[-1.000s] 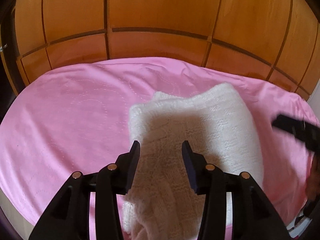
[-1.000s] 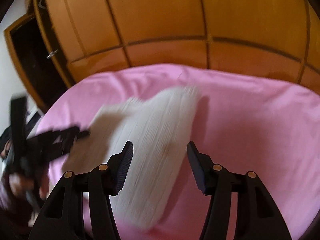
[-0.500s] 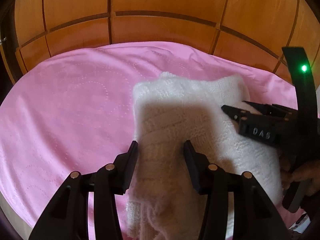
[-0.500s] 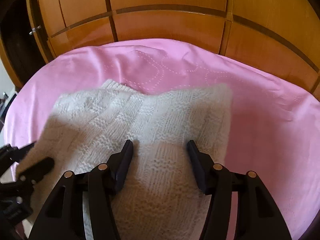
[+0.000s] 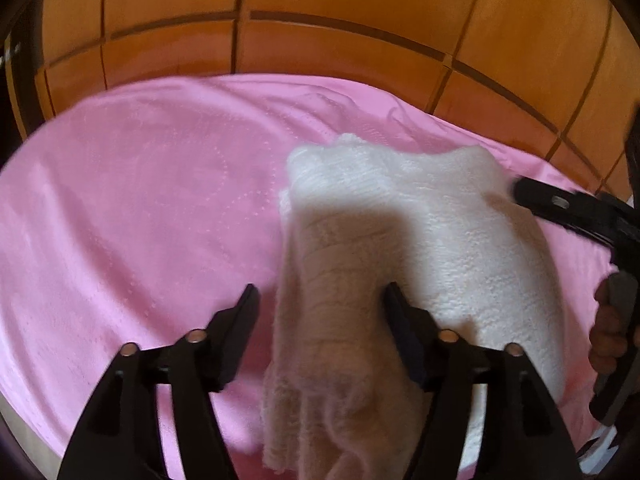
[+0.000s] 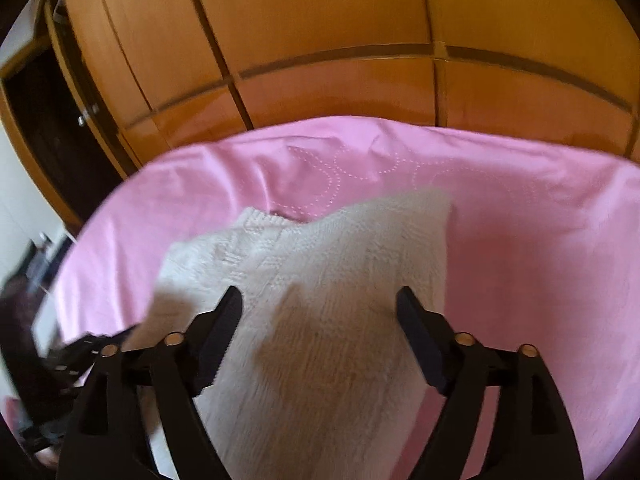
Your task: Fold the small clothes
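A white knitted garment lies folded on the pink bedsheet. My left gripper hovers over its near left edge. Its jaws are opening, with a strip of the knit between them and the left finger clear of the cloth. In the right wrist view the same garment spreads under my right gripper. Those jaws are opening wide above the knit and do not pinch it. The right gripper also shows at the garment's right side, with a person's hand on its handle. The left gripper appears blurred at lower left.
Orange wooden wardrobe panels rise right behind the bed's far edge. A dark open doorway stands at the left in the right wrist view. Bare pink sheet extends to the right of the garment and to its left.
Both pairs of jaws have spread wider. The garment has come down flat on the sheet. The right gripper has drawn back from over the knit toward its right edge.
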### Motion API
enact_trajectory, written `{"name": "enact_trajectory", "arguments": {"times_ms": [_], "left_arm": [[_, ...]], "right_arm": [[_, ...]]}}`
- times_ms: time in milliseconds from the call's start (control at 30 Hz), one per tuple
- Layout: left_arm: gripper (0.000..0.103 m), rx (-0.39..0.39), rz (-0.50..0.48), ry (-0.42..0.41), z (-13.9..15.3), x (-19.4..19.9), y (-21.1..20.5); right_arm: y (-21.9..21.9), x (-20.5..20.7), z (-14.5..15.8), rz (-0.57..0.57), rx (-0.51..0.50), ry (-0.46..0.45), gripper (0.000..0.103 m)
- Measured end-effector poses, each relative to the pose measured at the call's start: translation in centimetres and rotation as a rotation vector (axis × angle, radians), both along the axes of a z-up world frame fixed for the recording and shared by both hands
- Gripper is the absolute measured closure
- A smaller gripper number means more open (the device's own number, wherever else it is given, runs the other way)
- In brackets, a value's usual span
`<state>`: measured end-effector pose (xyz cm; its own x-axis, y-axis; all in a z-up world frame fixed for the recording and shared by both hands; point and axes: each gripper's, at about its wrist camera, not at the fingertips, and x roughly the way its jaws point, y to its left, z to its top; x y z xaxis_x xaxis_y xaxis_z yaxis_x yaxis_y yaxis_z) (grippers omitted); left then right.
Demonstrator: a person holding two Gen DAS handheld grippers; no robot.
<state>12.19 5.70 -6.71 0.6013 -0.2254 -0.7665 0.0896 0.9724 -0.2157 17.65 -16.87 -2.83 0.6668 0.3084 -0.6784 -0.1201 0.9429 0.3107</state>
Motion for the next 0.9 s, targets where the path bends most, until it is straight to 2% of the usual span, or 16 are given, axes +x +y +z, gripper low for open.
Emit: {"name": "enact_trajectory", "arguments": {"times_ms": [133, 233, 367, 400, 433, 500, 533, 600, 667, 733, 800, 900], "left_arm": [[0.019, -0.107, -0.009, 0.037, -1.1, 0.5, 1.8], [0.016, -0.164, -0.049, 0.061, -1.9, 1.1, 2.6], [0.016, -0.254, -0.085, 0.094, -2.8, 2.0, 3.4], [0.021, -0.28, -0.093, 0.108, -3.2, 2.1, 3.6], [0.029, -0.352, -0.106, 0.136, -3.9, 2.4, 4.0], [0.039, -0.448, -0.123, 0.162, -4.7, 2.7, 4.4], [0.047, -0.498, -0.134, 0.169, -5.2, 2.8, 4.6], [0.054, -0.506, -0.144, 0.158, -5.5, 2.4, 4.6], [0.06, -0.537, -0.16, 0.152, -5.6, 2.2, 4.8], [0.066, -0.574, -0.189, 0.121, -5.1, 1.6, 5.0], [0.067, -0.572, -0.218, 0.105, -4.3, 1.1, 4.6], [0.069, -0.572, -0.281, 0.087, -2.6, 0.5, 2.9]], "right_arm": [[-3.3, -2.0, -1.5, -0.031, 0.173, 0.065, 0.011], [-5.2, -2.8, -3.8, -0.056, 0.255, 0.127, 0.011], [-5.6, -2.2, -6.6, -0.012, 0.4, 0.195, 0.011], [-5.4, -2.0, -6.9, 0.002, 0.423, 0.2, 0.011], [-5.1, -1.5, -7.4, 0.02, 0.453, 0.213, 0.011], [-3.7, -0.8, -8.2, 0.072, 0.483, 0.223, 0.012], [-3.0, -0.5, -8.5, 0.085, 0.473, 0.233, 0.015], [-1.5, -0.1, -8.3, 0.113, 0.429, 0.234, 0.023], [-0.7, -0.3, -7.6, 0.121, 0.389, 0.224, 0.038], [-0.6, -1.0, -6.5, 0.123, 0.366, 0.201, 0.047], [-0.3, -2.3, -4.7, 0.14, 0.335, 0.154, 0.052], [-0.9, -4.1, -2.2, 0.157, 0.345, 0.085, 0.054]]}}
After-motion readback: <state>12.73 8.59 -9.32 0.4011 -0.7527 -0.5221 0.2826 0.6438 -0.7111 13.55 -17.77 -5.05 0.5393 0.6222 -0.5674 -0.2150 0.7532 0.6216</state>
